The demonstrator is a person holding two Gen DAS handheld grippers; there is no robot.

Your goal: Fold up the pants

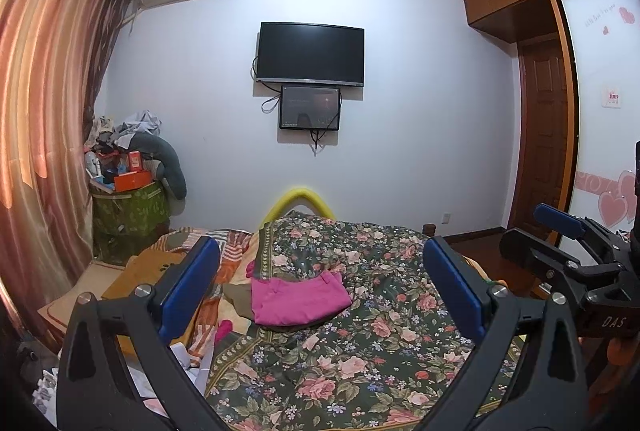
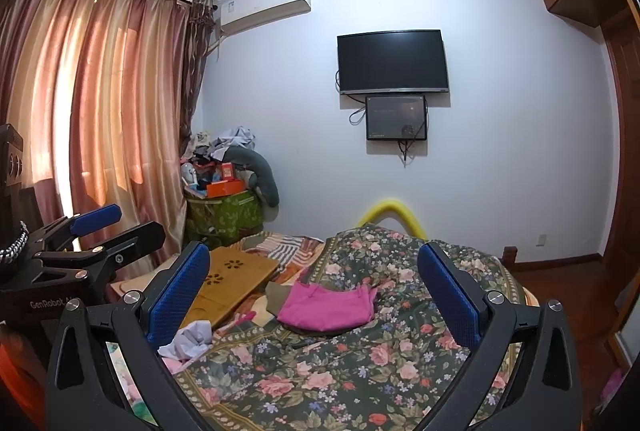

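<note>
Pink pants [image 1: 296, 297] lie folded into a compact stack on the floral bedspread [image 1: 360, 359], partly on top of an olive-brown garment [image 1: 238, 297]. My left gripper [image 1: 324, 287] is open, held above the bed short of the stack, its blue pads [image 1: 192, 287] empty. In the right wrist view the same pink pants [image 2: 328, 305] sit ahead of my right gripper [image 2: 316, 293], which is also open and holds nothing. Each gripper shows in the other's view: the right gripper [image 1: 536, 231] at the right edge, the left gripper [image 2: 120, 227] at the left edge.
A wooden lap desk [image 2: 232, 283] lies on the bed's left side, with crumpled white cloth [image 2: 188, 343] near it. A yellow padded rail [image 2: 394, 209] marks the bed's far end. A green bin [image 2: 224, 215] piled with clutter stands by the curtain [image 2: 100, 111]. Wood floor [image 2: 560, 267] lies to the right.
</note>
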